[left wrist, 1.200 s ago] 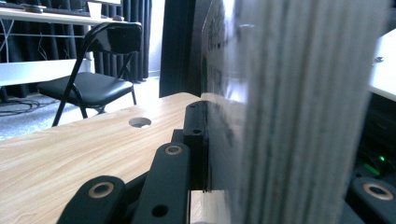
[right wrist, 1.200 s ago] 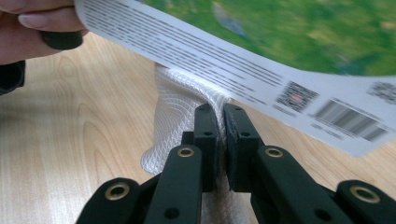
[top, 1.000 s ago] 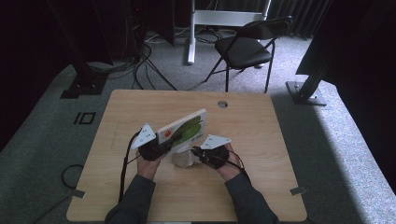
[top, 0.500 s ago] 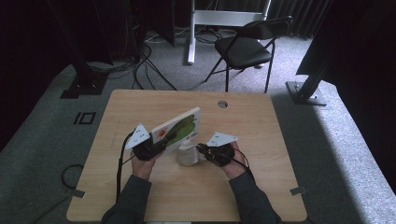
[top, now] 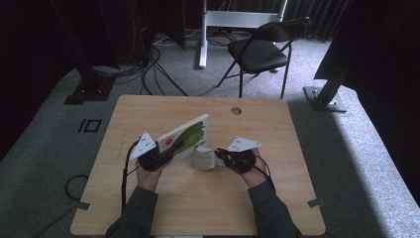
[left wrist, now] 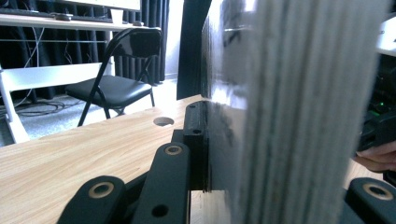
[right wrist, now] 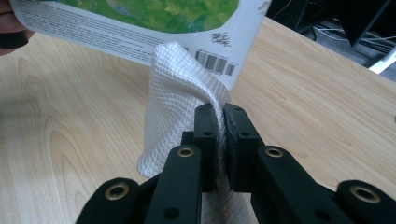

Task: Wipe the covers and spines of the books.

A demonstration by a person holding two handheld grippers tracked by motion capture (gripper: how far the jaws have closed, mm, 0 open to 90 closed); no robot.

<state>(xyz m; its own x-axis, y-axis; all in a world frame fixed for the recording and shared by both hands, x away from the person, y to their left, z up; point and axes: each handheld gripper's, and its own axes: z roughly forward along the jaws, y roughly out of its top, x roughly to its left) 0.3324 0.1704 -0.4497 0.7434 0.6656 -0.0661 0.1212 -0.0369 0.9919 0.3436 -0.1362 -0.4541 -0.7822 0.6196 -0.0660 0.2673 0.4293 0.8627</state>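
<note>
A book [top: 184,136] with a green and white cover is held tilted above the wooden table [top: 148,106], its page edges [left wrist: 299,116] close up in the left gripper view. My left gripper [top: 163,154] is shut on the book's near corner. My right gripper [top: 218,157] is shut on a white waffle-weave cloth [right wrist: 175,107], which hangs in a fold just below the book's barcoded back cover [right wrist: 140,18]. The cloth [top: 204,158] sits between the two grippers in the high view.
A round cable hole [top: 236,110] is near the table's far edge. Beyond the table stand a black folding chair [top: 262,49], a white stand [top: 223,20] and dark equipment bases [top: 327,99] with cables on the carpet.
Both grippers have drifted slightly toward the person's side, carrying the book and the cloth with them. The cloth is now lifted closer to the book's lower edge.
</note>
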